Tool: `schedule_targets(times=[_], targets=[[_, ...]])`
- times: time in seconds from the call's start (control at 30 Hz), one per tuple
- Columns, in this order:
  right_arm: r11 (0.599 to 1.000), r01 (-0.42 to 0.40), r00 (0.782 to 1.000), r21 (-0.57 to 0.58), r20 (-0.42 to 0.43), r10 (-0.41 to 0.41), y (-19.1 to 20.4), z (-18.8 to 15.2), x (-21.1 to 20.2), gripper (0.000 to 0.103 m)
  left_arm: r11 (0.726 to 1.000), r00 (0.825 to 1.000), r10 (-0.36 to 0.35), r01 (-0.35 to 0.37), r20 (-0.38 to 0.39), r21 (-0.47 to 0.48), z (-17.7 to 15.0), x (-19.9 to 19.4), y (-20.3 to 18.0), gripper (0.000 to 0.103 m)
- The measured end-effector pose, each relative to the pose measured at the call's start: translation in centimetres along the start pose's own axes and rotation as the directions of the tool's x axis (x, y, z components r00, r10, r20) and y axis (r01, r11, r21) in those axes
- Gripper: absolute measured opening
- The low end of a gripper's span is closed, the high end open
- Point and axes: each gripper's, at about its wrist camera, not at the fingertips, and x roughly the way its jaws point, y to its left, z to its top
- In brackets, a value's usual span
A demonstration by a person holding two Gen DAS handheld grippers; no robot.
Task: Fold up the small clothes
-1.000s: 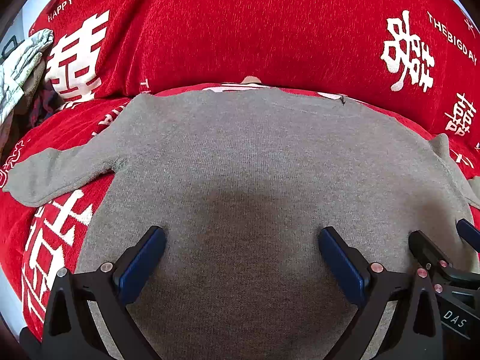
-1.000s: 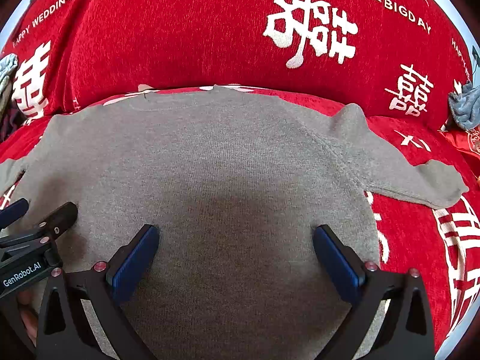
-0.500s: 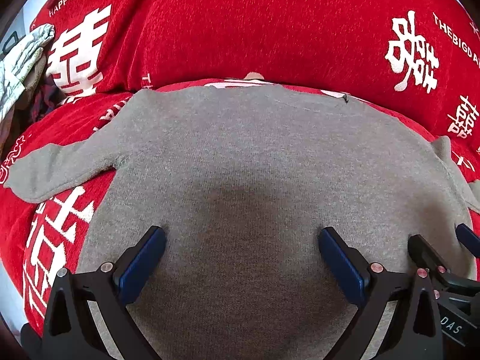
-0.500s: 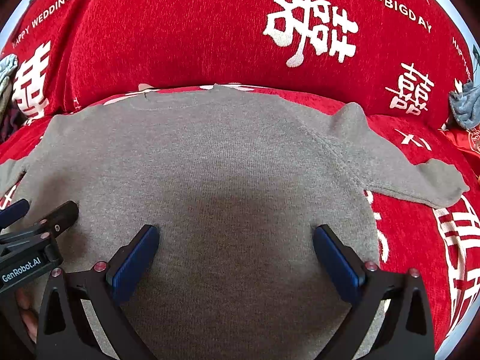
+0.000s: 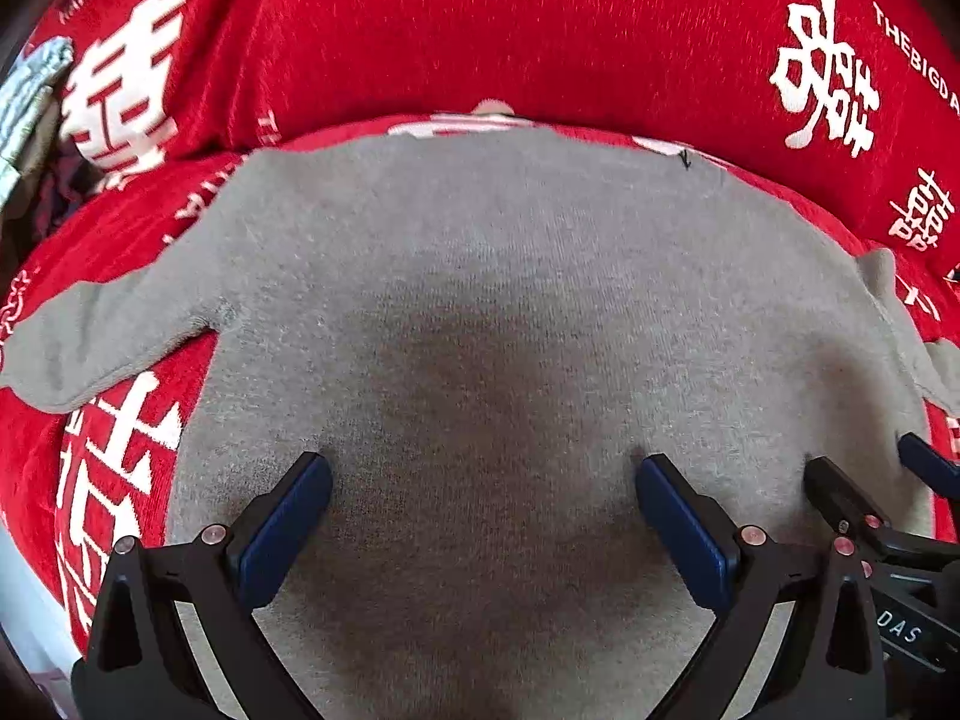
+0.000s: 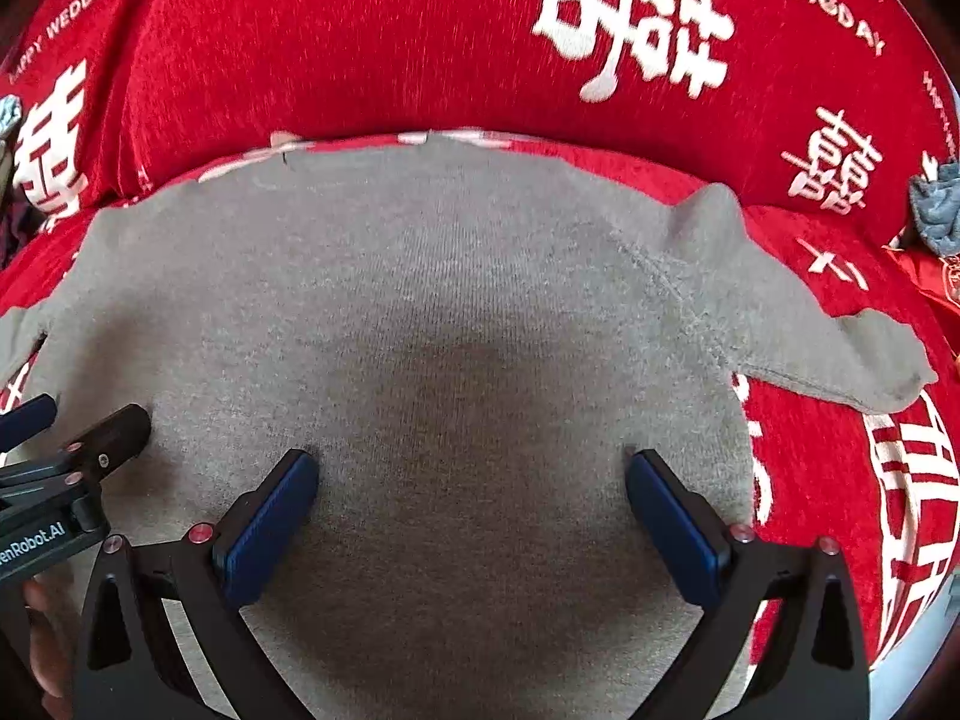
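Grey sweater lies flat on the red sofa cover, neckline away from the claws, sleeves out to either side. Left claw and right claw sit side by side over the hem end, both spread wide, gripping nothing. Left sleeve is nearer the left claw; right sleeve nearer the right.

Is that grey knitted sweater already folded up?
No, the grey knitted sweater lies spread flat on the red printed cover, one sleeve stretched outward.
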Motion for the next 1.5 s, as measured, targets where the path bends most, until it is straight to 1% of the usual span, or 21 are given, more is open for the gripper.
schedule_targets(times=[0.07,0.13,0.23,0.37,0.5,0.6,0.73,0.93,1.0,1.17,1.4,1.5], targets=[[1.0,-0.022,1.0,-0.004,-0.012,0.021,-0.1,0.3,-0.3,0.103,1.0,1.0,-0.022,0.022,-0.01,-0.016,0.3,-0.3,0.2,0.102],[1.0,-0.029,1.0,-0.004,0.002,0.029,-0.1,0.5,-0.9,0.103,0.999,1.0,-0.026,0.026,-0.003,-0.027,0.4,-0.8,0.3,0.102],[1.0,-0.028,0.999,-0.011,0.034,0.028,0.1,0.8,-2.2,0.103,1.0,1.0,-0.005,0.005,0.019,-0.024,0.4,-1.4,0.0,0.102],[0.999,-0.025,0.997,-0.032,0.07,0.027,0.7,1.7,-3.6,0.103,1.0,1.0,0.002,-0.002,0.02,-0.02,0.7,-2.1,-0.4,0.102],[0.998,-0.018,0.997,-0.055,0.078,0.022,1.2,2.1,-4.3,0.103,1.0,1.0,-0.004,0.005,0.017,-0.025,1.1,-2.6,-0.4,0.102],[0.998,-0.037,0.996,-0.055,0.078,0.041,1.1,2.3,-4.6,0.103,1.0,1.0,0.005,-0.005,0.015,-0.02,1.2,-2.7,-0.6,0.102],[0.998,-0.047,0.995,-0.035,0.087,0.05,0.2,2.4,-4.8,0.103,1.0,1.0,0.007,-0.007,0.007,-0.002,1.4,-2.9,-1.4,0.102],[0.999,-0.047,0.995,0.011,0.092,0.045,-2.5,2.8,-4.8,0.103,0.999,0.999,0.016,-0.017,0.036,0.039,1.8,-3.6,-3.7,0.102],[0.999,-0.045,0.994,0.019,0.097,0.042,-3.2,2.9,-4.9,0.103,0.999,0.999,0.017,-0.019,0.035,0.046,1.9,-3.5,-4.2,0.102],[0.998,-0.061,0.992,0.03,0.11,0.057,-3.8,3.1,-5.0,0.103,0.998,0.999,0.032,-0.033,0.03,0.053,2.1,-3.4,-5.0,0.102],[0.996,-0.084,0.99,0.023,0.114,0.081,-3.6,3.2,-4.7,0.103,0.997,0.998,0.051,-0.053,0.03,0.056,2.1,-3.5,-5.3,0.102],[0.996,-0.08,0.989,0.029,0.129,0.075,-4.3,3.3,-4.9,0.103,0.997,0.998,0.052,-0.053,0.027,0.062,2.3,-3.5,-5.8,0.102]])
